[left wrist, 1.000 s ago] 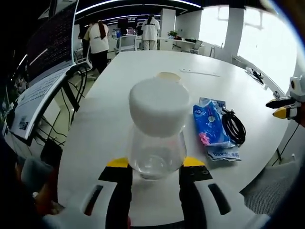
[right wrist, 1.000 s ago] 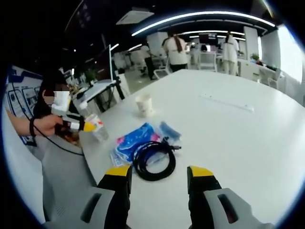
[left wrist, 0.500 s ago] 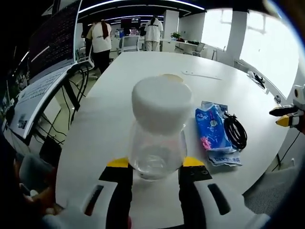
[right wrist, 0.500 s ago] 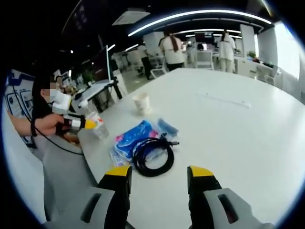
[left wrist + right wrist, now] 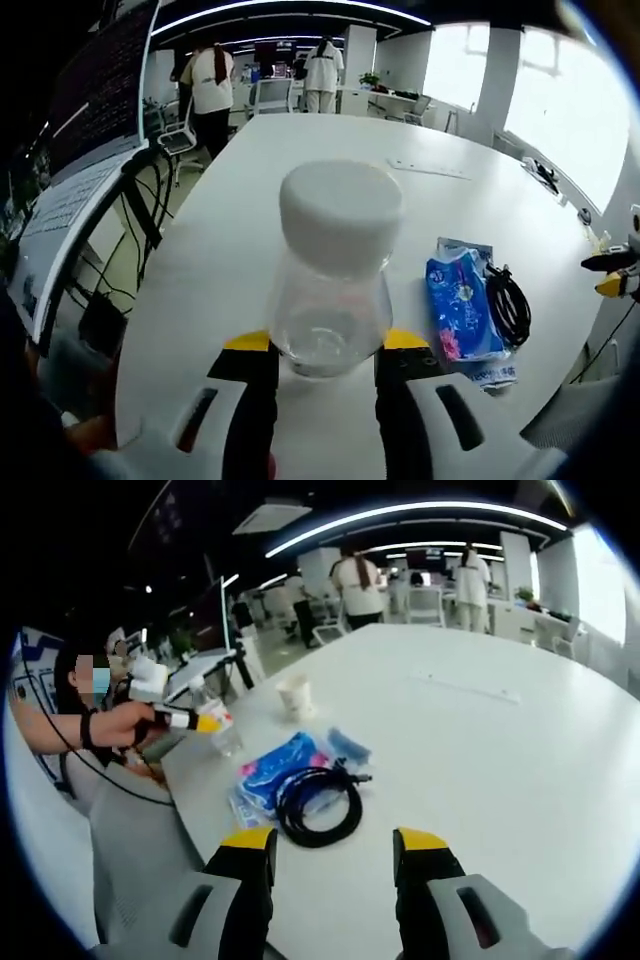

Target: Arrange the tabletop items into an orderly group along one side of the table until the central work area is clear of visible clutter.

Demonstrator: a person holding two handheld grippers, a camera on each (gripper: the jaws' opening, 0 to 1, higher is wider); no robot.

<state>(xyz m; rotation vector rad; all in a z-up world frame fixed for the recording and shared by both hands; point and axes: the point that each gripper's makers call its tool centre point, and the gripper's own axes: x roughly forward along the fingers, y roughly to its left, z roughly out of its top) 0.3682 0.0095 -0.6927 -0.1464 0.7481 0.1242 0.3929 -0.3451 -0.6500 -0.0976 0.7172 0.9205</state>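
Left tongs (image 5: pixel 312 352) clamped on the lower body of a clear bottle (image 5: pixel 330 300) with a white cap (image 5: pixel 340 213), held upright above the near edge of the white table (image 5: pixel 300 170). Seen from the right gripper view as well: left tongs (image 5: pixel 190 720) carrying the bottle (image 5: pixel 225 735) just off the table's near-left edge, beside the person's hand (image 5: pixel 125 725).

Right tongs (image 5: pixel 332 852) open, holding nothing, hovering over the near edge of the table (image 5: pixel 520 780), close to a coiled black cable (image 5: pixel 318 807) that lies partly on a blue packet (image 5: pixel 280 773).

Probable step in hand: setting the bottle down next to the other items along that edge. Best done by keeping the bottle vertical, lowering until its base sits flat on the table, releasing only then, and choosing a spot near the packet and cable without touching them, well in from the edge.

Bottle: looks empty or nearly so; hard to tell through the clear wall. Cap on. Paper cup (image 5: pixel 297 696) standing upright farther in on the table beyond the packet; contents not visible. Blue packet (image 5: pixel 462 318) apparently sealed, cable (image 5: pixel 512 305) touching its side.
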